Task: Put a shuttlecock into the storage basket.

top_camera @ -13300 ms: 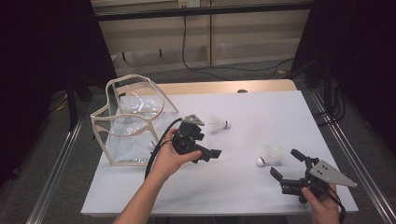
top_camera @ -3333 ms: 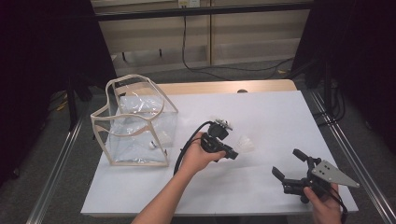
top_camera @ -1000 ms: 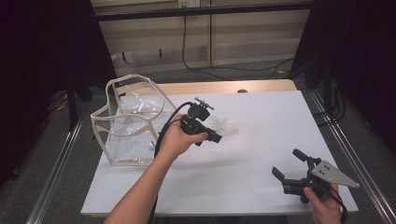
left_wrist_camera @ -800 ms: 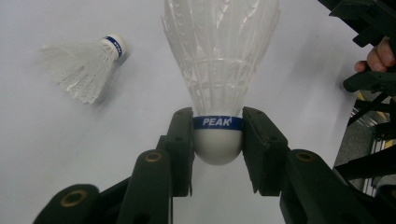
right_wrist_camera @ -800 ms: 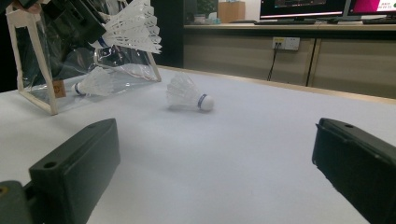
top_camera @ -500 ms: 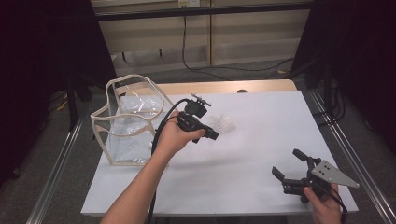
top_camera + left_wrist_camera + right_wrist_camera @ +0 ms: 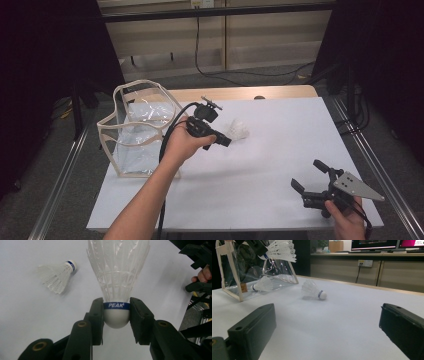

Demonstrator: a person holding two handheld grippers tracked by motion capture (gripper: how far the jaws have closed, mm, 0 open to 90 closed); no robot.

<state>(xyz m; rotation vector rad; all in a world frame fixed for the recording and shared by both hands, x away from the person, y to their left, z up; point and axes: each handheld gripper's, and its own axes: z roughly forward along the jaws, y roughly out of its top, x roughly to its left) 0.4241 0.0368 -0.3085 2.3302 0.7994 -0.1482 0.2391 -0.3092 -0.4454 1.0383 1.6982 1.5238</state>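
My left gripper [image 7: 116, 302] is shut on the cork of a white shuttlecock [image 7: 117, 267] with a blue band, its feathers pointing away from the jaws. From above, that gripper [image 7: 225, 141] hangs over the table just right of a clear bag [image 7: 140, 82] with cream trim. A second shuttlecock [image 7: 56, 275] lies on the white table [image 7: 280, 130] just beyond it [image 7: 243, 127]. The right gripper view shows the held one [image 7: 279, 250] raised beside the bag [image 7: 227, 270], the lying one [image 7: 313, 291], and a third [image 7: 263, 283] inside the bag. My right gripper [image 7: 306, 174] rests open and holds nothing at the near right corner.
The bag stands at the table's left edge with its mouth upward. Metal rails [image 7: 65, 185] run along both sides of the table. A cable [image 7: 167, 145] trails from the left gripper down my forearm. Cabinets and a wall socket [image 7: 365, 263] lie beyond the far edge.
Since the earliest frames my left gripper has taken the shuttlecock that lay right of centre and carried it left toward the bag. Over the last second it has barely shifted. The right gripper has stayed put.
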